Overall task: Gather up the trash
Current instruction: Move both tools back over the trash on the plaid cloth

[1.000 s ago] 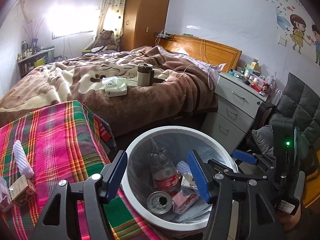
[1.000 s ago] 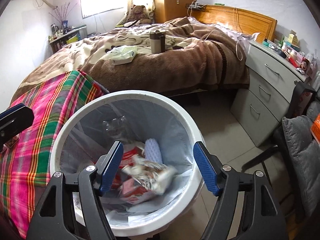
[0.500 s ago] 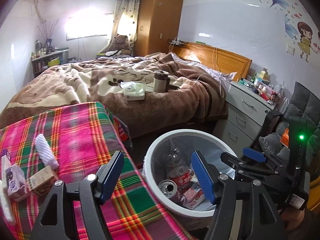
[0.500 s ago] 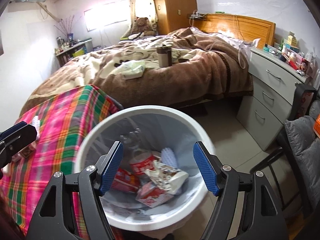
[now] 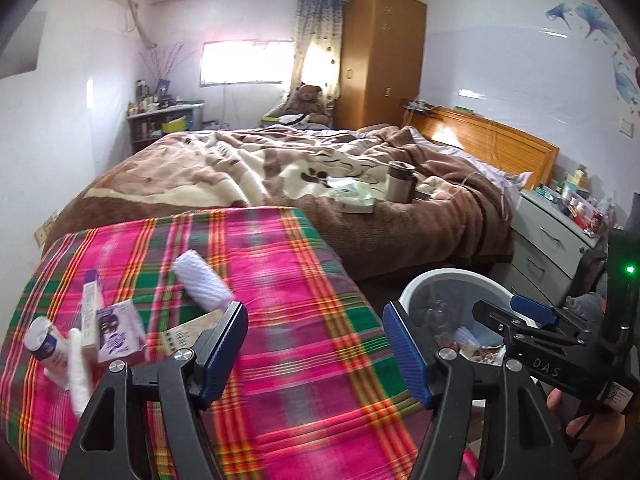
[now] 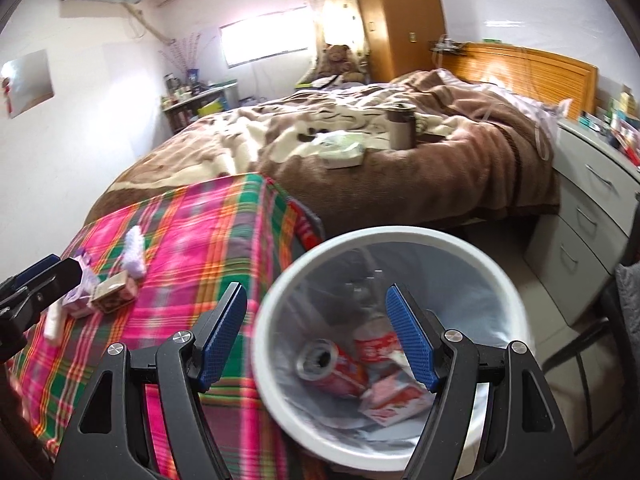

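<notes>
Now the left tongs (image 5: 314, 346) hang over the plaid surface (image 5: 280, 280), jaws apart with nothing between them — they have just been opening a little. Left of them on the cloth lies the remaining trash: a white ribbed roll (image 5: 204, 282), a purple carton (image 5: 118, 330), a tan box (image 5: 180, 332) partly behind the left finger, and a small tube (image 5: 46, 342) near the edge.

Right tongs (image 6: 316, 336) stand wide and empty above the bin (image 6: 400, 236), which sits on the floor just beside the surface's corner. Inside its clear liner lie a red can (image 6: 328, 368), a plastic bottle (image 6: 374, 344) and a pink carton (image 6: 394, 398) — all at the bottom, partly hidden by the right finger.

Behind both, a bed (image 5: 280, 168) carries a steel mug (image 5: 400, 182) and a tissue pack (image 5: 356, 196). Fingers of a hand (image 5: 592, 428) grip the right tongs' handle at the lower right of the left view.
</notes>
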Demonstrator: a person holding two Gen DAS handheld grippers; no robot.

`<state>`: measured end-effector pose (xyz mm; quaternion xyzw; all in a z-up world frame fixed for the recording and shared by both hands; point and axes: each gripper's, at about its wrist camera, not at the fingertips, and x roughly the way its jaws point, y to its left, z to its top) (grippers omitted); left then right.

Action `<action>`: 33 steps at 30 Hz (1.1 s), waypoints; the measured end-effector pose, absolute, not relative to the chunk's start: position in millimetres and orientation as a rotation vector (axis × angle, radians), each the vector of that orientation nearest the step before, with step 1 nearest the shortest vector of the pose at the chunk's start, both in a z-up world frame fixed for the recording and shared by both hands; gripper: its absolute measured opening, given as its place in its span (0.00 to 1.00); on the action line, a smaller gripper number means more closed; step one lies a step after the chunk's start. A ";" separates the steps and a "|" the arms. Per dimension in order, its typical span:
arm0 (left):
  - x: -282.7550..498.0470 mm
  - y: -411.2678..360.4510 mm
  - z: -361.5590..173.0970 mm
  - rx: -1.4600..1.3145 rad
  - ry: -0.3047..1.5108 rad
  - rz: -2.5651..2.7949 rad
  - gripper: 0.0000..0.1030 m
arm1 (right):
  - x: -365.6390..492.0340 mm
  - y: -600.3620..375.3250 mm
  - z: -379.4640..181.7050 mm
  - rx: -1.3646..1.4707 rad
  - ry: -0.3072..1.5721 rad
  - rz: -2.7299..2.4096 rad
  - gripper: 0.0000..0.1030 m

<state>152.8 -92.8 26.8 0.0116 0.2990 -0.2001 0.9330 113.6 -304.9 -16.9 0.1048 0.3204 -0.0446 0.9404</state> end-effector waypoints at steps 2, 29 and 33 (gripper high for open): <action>155.0 -78.1 24.5 0.000 0.616 -0.387 0.68 | 117.5 -295.0 -16.6 0.209 0.660 -0.067 0.72; 176.1 120.7 -5.3 -0.144 0.641 0.017 0.68 | 188.3 -169.3 -19.5 0.082 0.738 0.197 0.72; 183.9 139.2 -14.9 -0.144 0.663 0.058 0.68 | 205.4 -154.7 -24.5 0.048 0.758 0.216 0.72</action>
